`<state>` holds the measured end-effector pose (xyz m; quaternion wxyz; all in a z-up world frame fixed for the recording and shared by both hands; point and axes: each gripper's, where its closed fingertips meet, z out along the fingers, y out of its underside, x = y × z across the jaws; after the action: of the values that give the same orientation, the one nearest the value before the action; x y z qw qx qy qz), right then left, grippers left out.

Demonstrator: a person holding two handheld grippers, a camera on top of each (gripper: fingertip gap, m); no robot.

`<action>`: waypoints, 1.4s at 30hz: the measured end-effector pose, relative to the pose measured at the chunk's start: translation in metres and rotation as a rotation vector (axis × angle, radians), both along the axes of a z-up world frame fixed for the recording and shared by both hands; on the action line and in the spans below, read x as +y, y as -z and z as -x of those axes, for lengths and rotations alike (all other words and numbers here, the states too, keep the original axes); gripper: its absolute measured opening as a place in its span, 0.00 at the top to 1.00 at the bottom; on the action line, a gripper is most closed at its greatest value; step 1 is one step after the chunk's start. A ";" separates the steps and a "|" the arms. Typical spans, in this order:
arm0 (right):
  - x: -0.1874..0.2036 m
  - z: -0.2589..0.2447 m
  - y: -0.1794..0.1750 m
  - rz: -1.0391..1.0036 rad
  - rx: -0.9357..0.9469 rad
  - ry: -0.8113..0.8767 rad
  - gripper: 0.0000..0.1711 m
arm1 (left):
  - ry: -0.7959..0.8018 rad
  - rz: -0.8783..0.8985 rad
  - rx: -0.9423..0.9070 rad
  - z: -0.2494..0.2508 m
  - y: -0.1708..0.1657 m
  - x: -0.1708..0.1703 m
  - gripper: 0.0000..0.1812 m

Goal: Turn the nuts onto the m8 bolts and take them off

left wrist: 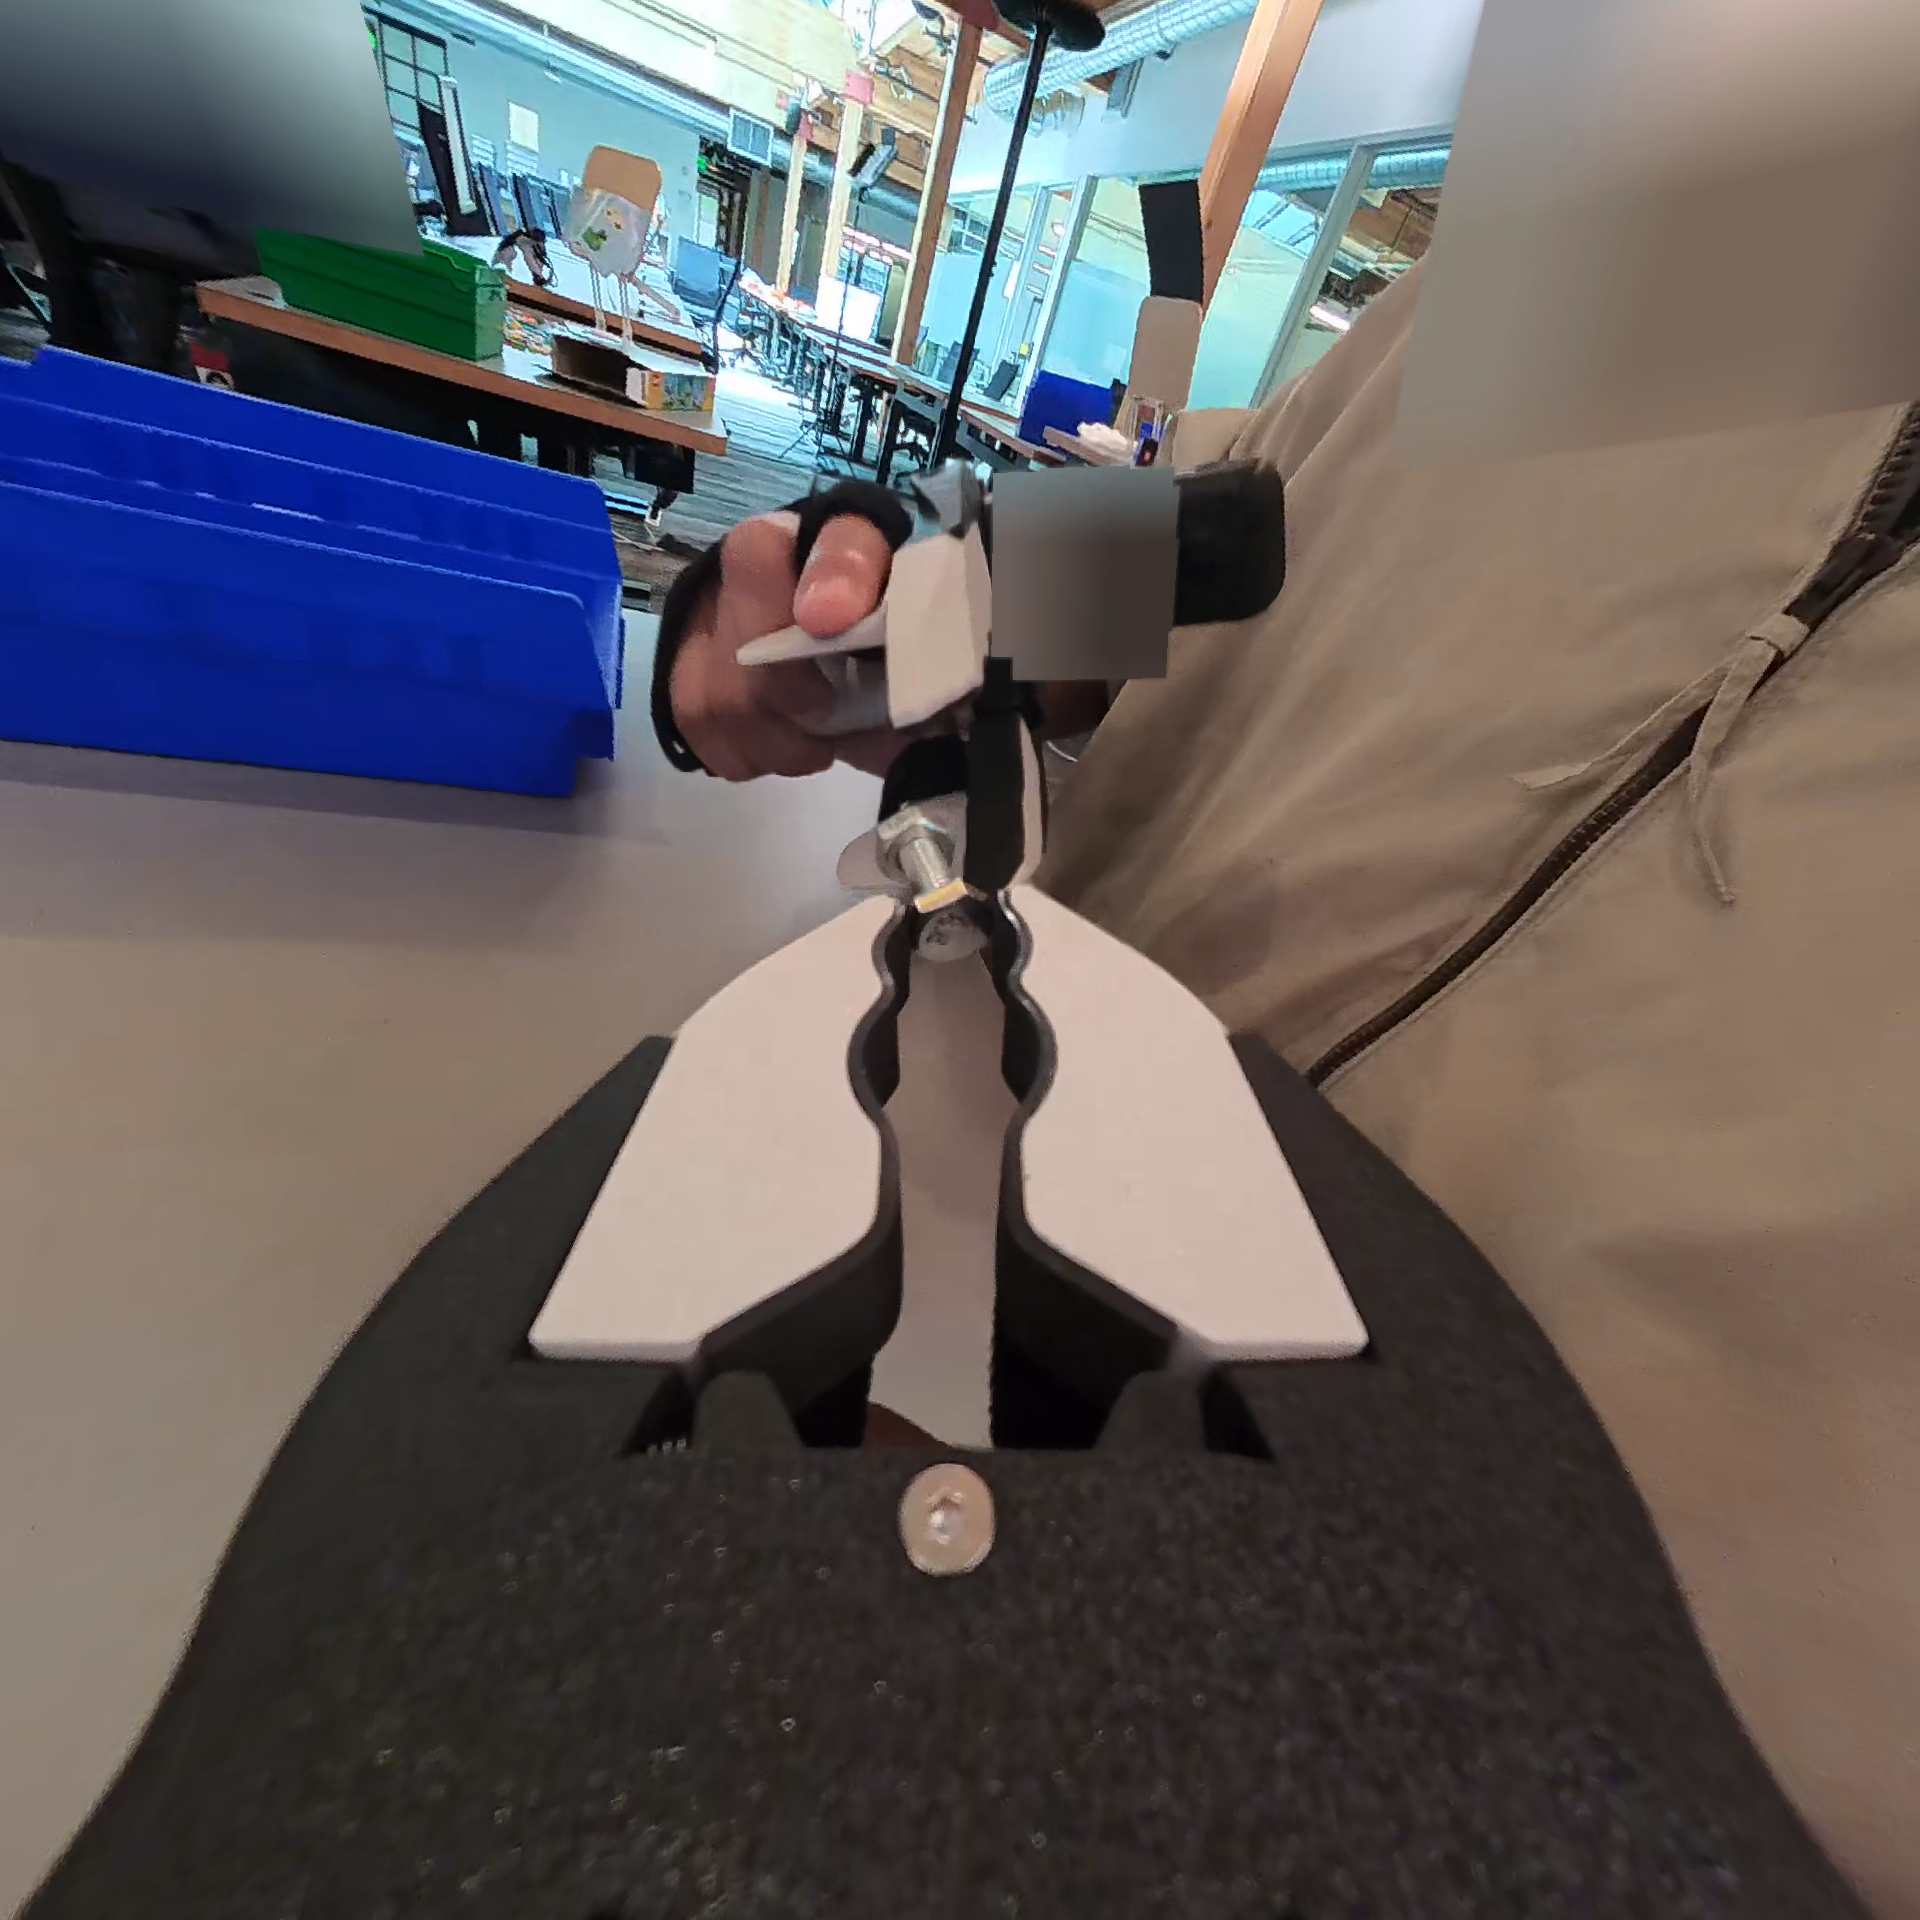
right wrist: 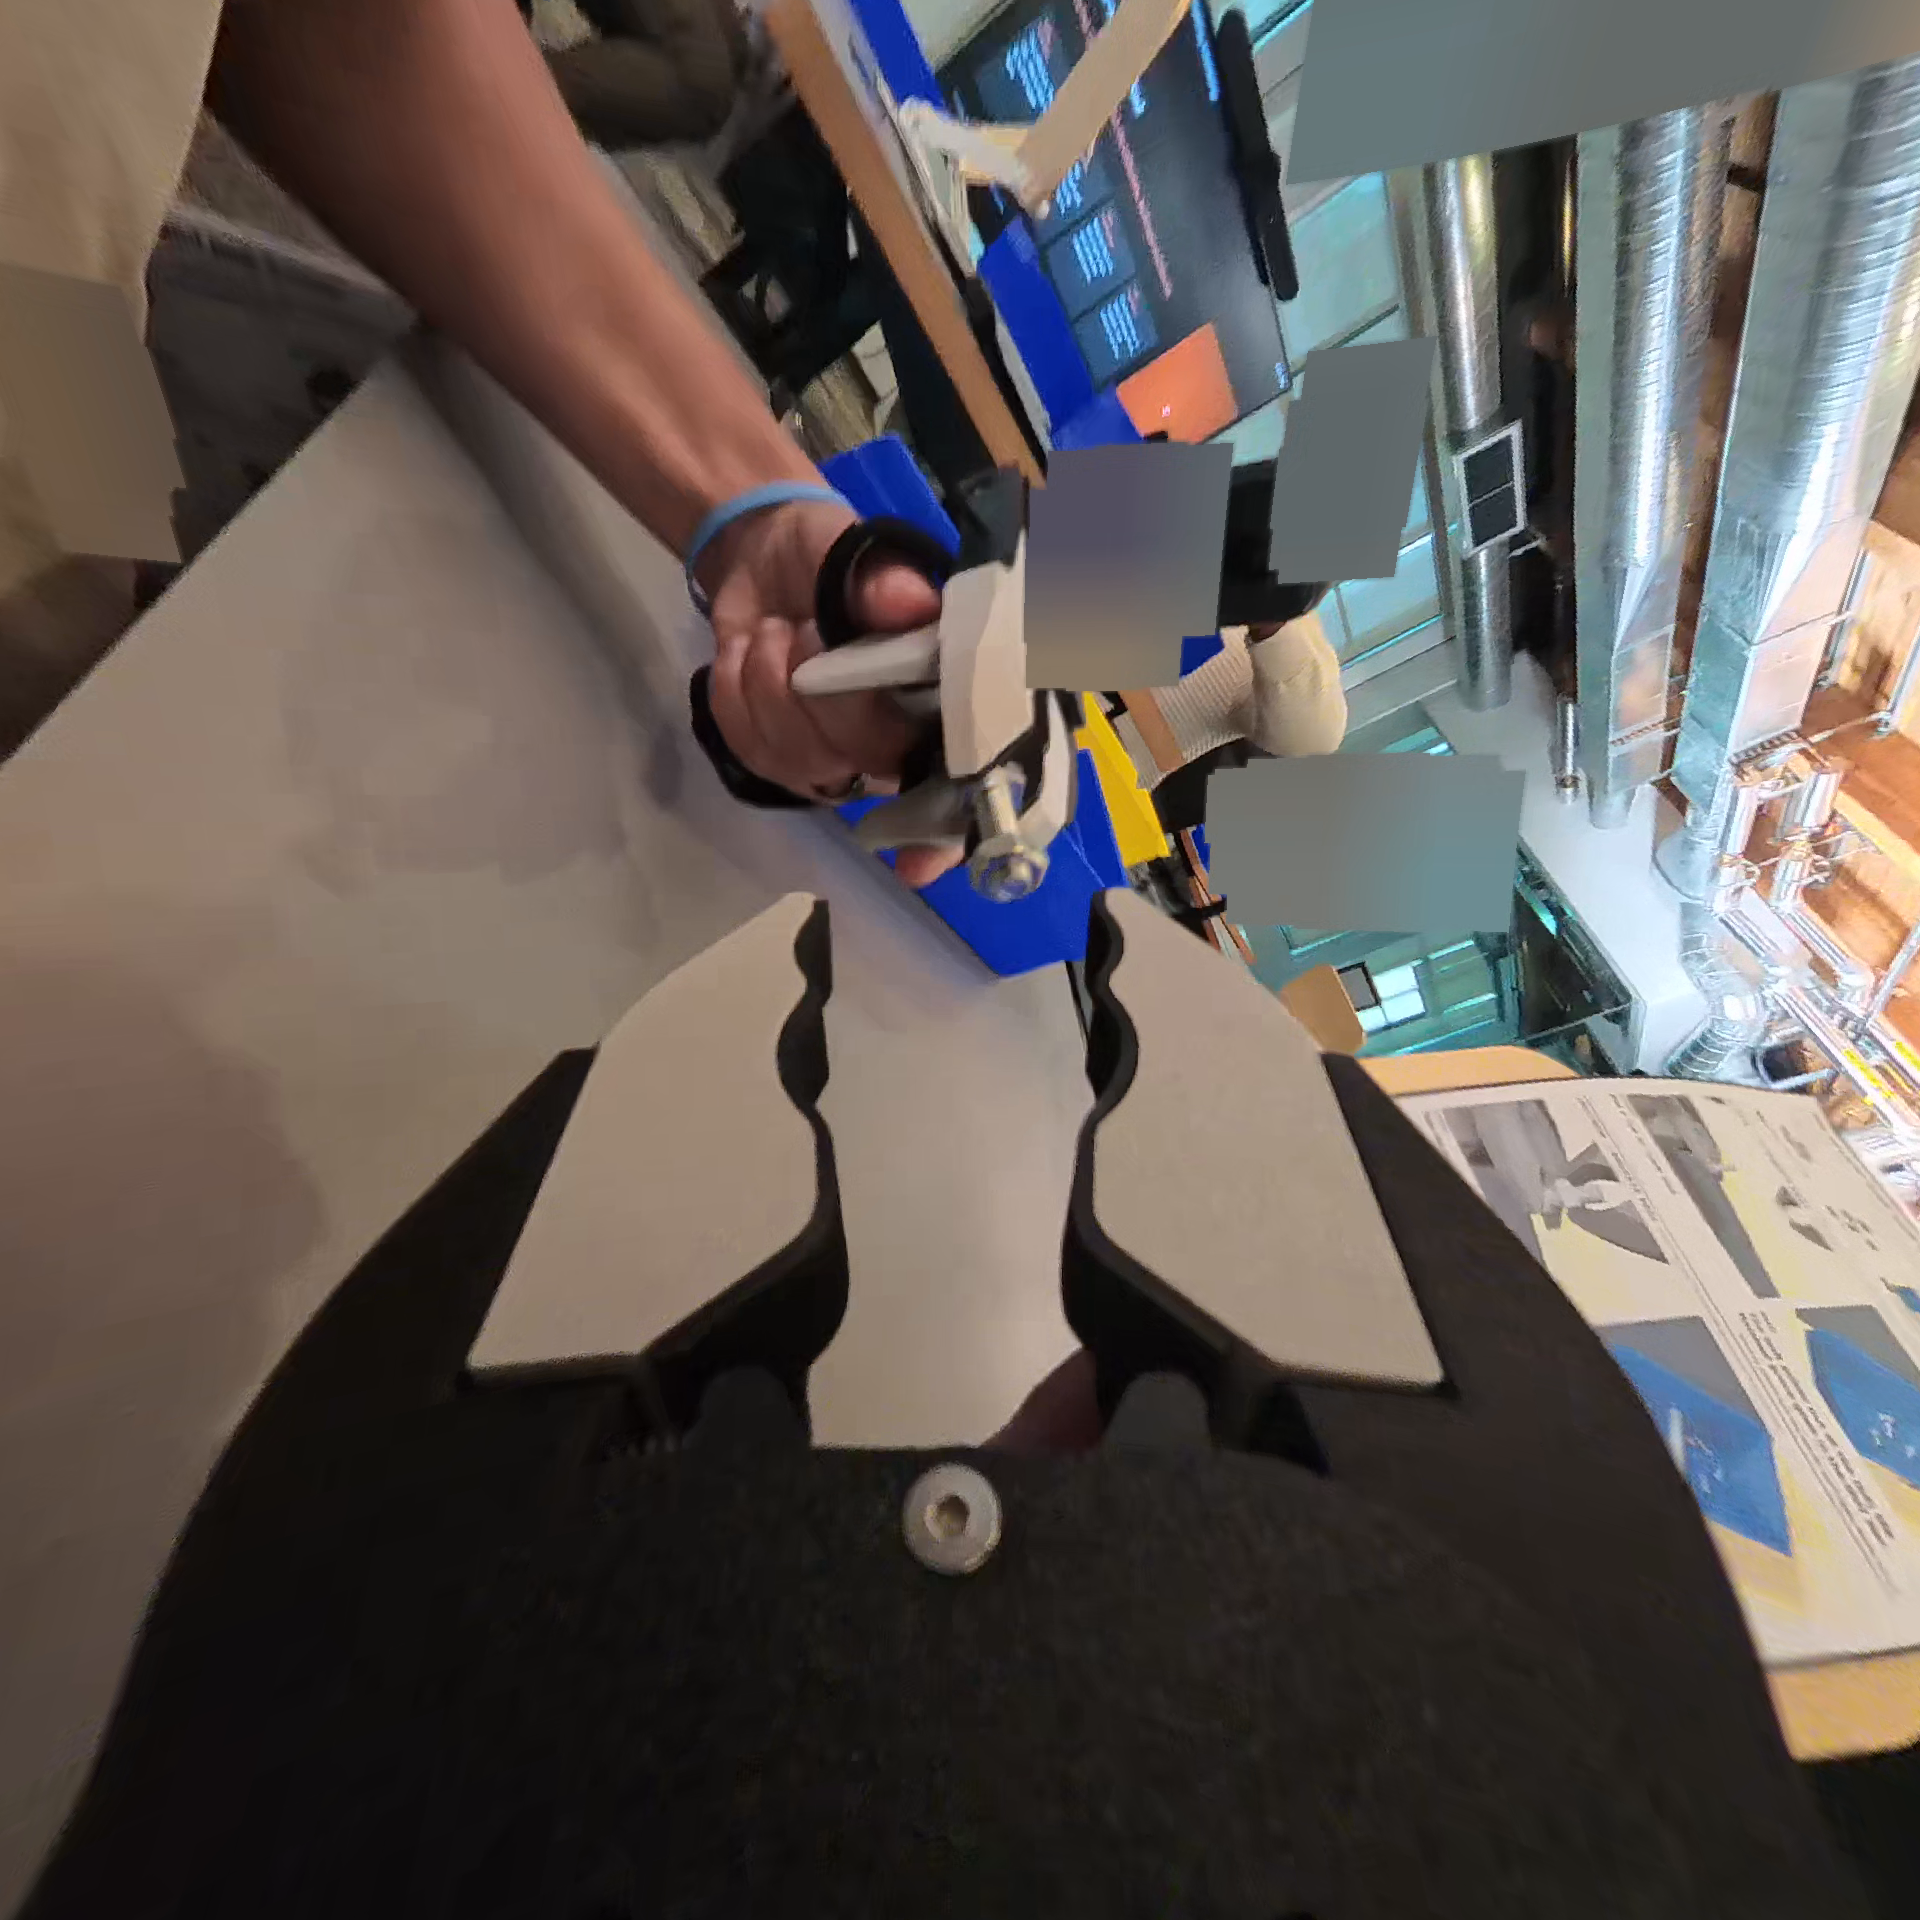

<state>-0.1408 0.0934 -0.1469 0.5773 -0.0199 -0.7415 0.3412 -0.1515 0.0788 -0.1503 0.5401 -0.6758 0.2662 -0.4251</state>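
Observation:
My left gripper (left wrist: 948,930) is shut on the head end of a silver M8 bolt (left wrist: 923,860), held in the air above the grey table (left wrist: 312,1039). The bolt's thread points away, with a silver nut (left wrist: 900,831) on it. In the right wrist view the left gripper (right wrist: 992,821) holds the bolt (right wrist: 997,805), and the nut (right wrist: 1008,868) sits at the bolt's near end. My right gripper (right wrist: 961,914) is open, its tips just short of the nut and to either side of it. From the left wrist view, the right gripper's fingers (left wrist: 997,821) flank the nut.
Blue bins (left wrist: 291,582) stand on the table at the left, with a green bin (left wrist: 384,281) on a farther table. The person's beige jacket (left wrist: 1455,831) fills the right. In the right wrist view, a printed sheet (right wrist: 1714,1299) lies at the right and a blue bin (right wrist: 1018,935) sits behind the bolt. My two grippers' fingertips are within a few centimetres of each other.

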 end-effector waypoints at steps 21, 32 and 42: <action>-0.008 0.005 0.012 0.684 -0.876 -0.187 0.91 | -0.026 -0.026 0.210 -0.009 0.010 0.007 0.92; -0.007 0.000 0.014 1.348 -1.538 -0.391 0.91 | -0.056 -0.026 0.279 -0.008 0.019 0.012 0.92; 0.010 0.008 0.011 0.669 -0.708 -0.129 0.74 | -0.061 -0.024 0.072 -0.003 0.006 0.004 0.92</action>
<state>-0.1492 0.1034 -0.1576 0.2296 -0.2732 -0.7417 0.5680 -0.1487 0.0828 -0.1560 0.5510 -0.6918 0.2700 -0.3806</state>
